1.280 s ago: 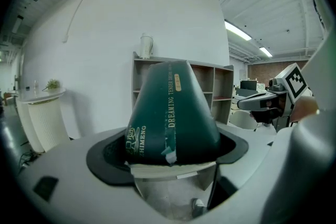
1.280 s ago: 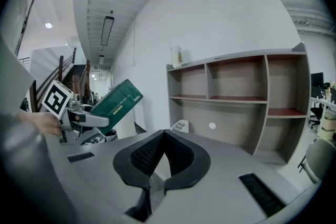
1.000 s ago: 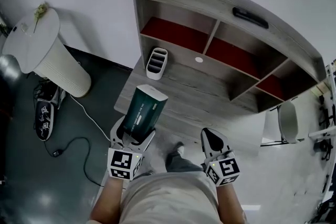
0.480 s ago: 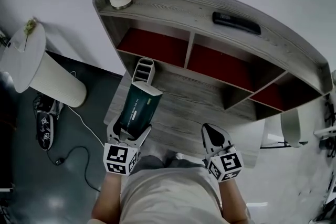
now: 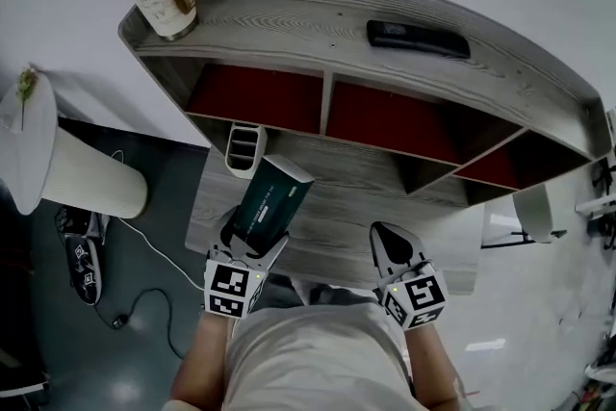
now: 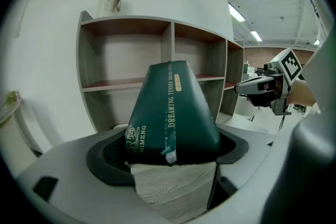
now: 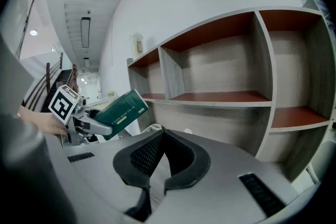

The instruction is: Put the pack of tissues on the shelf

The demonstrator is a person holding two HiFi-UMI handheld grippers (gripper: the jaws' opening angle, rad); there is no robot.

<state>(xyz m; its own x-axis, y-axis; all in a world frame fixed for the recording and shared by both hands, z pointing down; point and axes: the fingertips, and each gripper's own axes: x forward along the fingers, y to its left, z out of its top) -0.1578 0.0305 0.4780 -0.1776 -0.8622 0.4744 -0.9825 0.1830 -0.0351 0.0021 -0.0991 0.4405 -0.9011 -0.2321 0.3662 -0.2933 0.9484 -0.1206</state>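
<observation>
L tongs (image 5: 252, 244): jaws clamped on lower end of green tissue pack (image 5: 270, 204). Pack tilts up and fwd from jaws, over left part of table (image 5: 366, 207), in front of shelf (image 5: 318, 22), outside its compartments. R tongs (image 5: 389, 241): jaws together, nothing held, well right of pack.

Left gripper (image 5: 252, 244) raised forward, tilted upward; jaws clamped on lower end of pack of tissues (image 5: 272, 205). Right gripper (image 5: 390, 245) held alongside, well apart; jaws pressed together, nothing gripped.
</observation>
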